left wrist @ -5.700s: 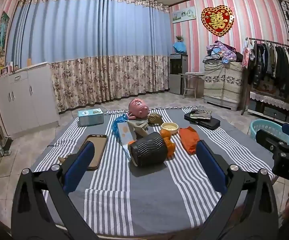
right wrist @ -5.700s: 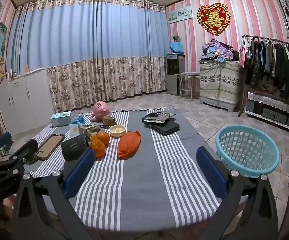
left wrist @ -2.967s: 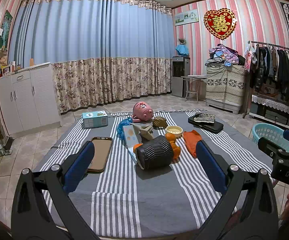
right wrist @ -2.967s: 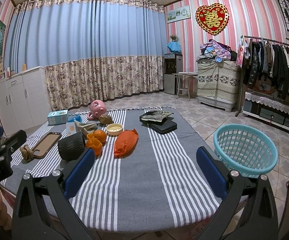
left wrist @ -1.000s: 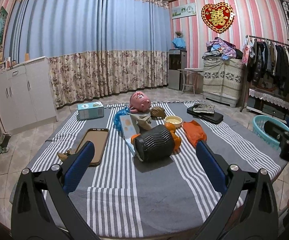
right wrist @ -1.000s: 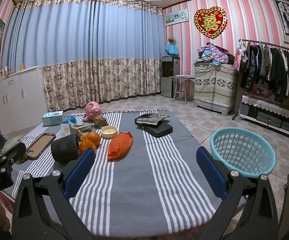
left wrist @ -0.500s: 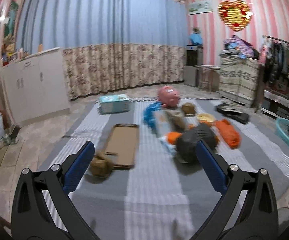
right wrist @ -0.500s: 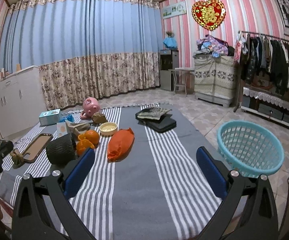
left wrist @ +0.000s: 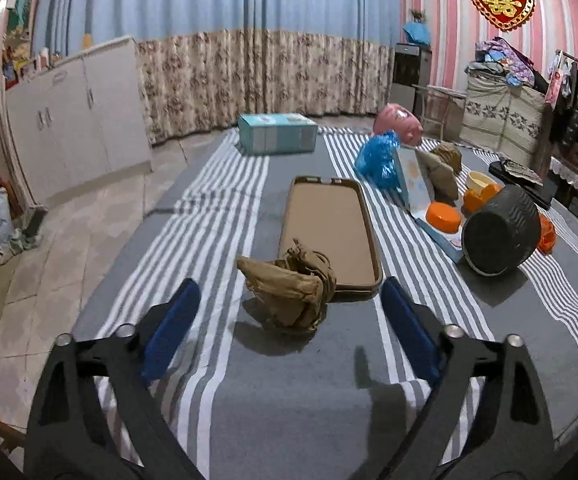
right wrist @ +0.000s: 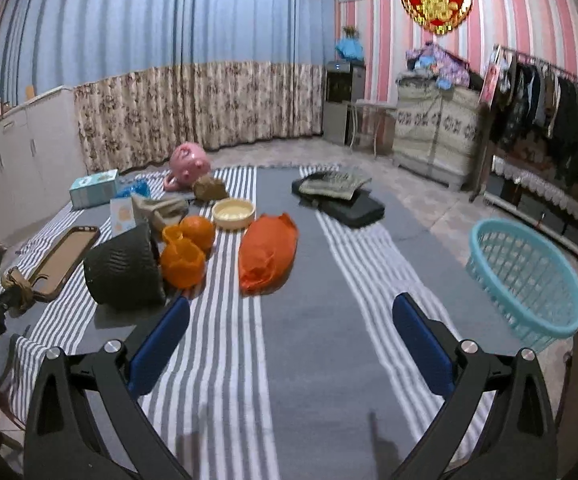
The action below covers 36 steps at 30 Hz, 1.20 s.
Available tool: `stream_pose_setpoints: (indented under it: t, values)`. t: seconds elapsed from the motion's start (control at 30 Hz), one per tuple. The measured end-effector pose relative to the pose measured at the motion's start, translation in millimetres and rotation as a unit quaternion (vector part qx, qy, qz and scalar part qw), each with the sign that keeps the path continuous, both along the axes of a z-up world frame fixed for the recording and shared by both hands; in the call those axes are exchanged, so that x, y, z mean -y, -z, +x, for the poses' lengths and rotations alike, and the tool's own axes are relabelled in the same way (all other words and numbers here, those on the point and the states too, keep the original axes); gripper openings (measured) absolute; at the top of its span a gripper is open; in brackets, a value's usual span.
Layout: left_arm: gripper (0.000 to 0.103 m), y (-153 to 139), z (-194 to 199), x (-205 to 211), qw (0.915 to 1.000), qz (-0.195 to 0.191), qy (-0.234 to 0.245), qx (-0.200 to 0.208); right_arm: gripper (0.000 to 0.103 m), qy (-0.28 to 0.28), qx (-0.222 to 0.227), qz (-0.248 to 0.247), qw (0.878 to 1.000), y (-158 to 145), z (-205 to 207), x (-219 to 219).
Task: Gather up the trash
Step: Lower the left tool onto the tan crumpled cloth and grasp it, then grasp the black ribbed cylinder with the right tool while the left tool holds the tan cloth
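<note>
We judge the first pickup is in hand: our left gripper (left wrist: 287,316) hangs spread wide and empty just short of the crumpled brown paper wad (left wrist: 289,292), which lies touching the near end of the brown phone case (left wrist: 327,224). Next it must advance to straddle the wad, then close. Our right gripper (right wrist: 291,338) is wide too, holding nothing.

Crumpled brown paper wad (left wrist: 289,290) lies touching the tray's near end.

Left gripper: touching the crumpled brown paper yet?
Apart. Left wrist view shows the left gripper open, bare cloth between each finger and the brown paper.
</note>
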<state>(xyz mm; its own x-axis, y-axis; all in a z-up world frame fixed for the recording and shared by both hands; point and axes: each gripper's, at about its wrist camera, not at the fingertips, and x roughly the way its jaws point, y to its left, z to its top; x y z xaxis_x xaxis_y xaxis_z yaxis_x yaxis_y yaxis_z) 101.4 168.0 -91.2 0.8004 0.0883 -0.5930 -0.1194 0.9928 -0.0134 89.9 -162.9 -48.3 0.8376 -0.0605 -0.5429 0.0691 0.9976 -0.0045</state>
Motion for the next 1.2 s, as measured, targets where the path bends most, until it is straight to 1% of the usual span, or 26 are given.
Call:
stream_pose_setpoints:
  t: [0.03,0.07,0.13,0.2,0.23,0.33,0.43,0.5,0.63,0.77,0.93,1.1,1.13,1.2]
  values:
    - [0.074,2.2,6.3,-1.8,0.9998,-0.011,0.009,-0.014,0.099,0.005,-0.002,-0.006,1.000,1.9,1.4,-2.8]
    - [0.071,3.8,10.4,-2.6,0.9995,-0.018,0.014,-0.022,0.099,0.007,-0.003,-0.011,1.000,3.0,1.6,-4.3]
    - [0.057,7.0,14.6,-5.5,0.9986,-0.029,0.024,-0.036,0.099,0.003,-0.006,-0.015,1.000,4.8,3.4,-8.6]
    - [0.054,8.6,16.6,-6.0,0.9983,-0.033,0.027,-0.039,0.099,-0.003,-0.010,-0.014,1.000,5.8,3.7,-11.5]
    - [0.049,8.5,17.8,-6.3,0.9981,-0.036,0.030,-0.040,0.099,-0.007,-0.012,-0.009,1.000,5.9,4.1,-14.3]
    - [0.048,7.2,19.4,-4.5,0.9980,-0.032,0.033,-0.043,0.099,-0.022,-0.018,0.010,1.000,4.5,6.4,-16.3]
    - [0.046,2.9,15.9,-2.6,0.9985,-0.019,0.037,-0.036,0.099,-0.043,-0.023,0.031,0.998,2.8,8.3,-24.0]
    - [0.046,-1.8,11.1,-3.5,0.9988,-0.011,0.039,-0.027,0.099,-0.052,-0.024,0.032,0.998,2.3,10.7,-32.7]
    - [0.046,-12.9,4.3,-11.6,0.9992,-0.003,0.040,-0.006,0.099,-0.075,-0.022,0.023,0.997,-0.4,19.1,-57.8]
    - [0.046,-19.4,6.6,-24.8,0.9996,-0.003,0.028,0.002,0.099,-0.097,-0.026,0.018,0.995,-2.0,31.8,-83.2]
    - [0.046,-28.6,6.5,-39.3,0.9998,0.000,0.017,0.015,0.099,-0.119,-0.051,0.000,0.992,3.7,55.7,-115.3]
    - [0.046,-30.3,5.3,-50.7,0.9998,-0.009,0.008,0.017,0.099,-0.121,-0.074,-0.038,0.989,12.5,71.4,-138.0]
    - [0.046,-30.3,5.4,-51.5,0.9998,-0.009,0.007,0.017,0.098,-0.122,-0.079,-0.041,0.989,14.6,73.6,-141.1]
    - [0.046,-31.1,5.6,-52.7,0.9998,-0.007,0.005,0.016,0.089,-0.128,-0.087,-0.038,0.987,16.7,75.7,-144.4]
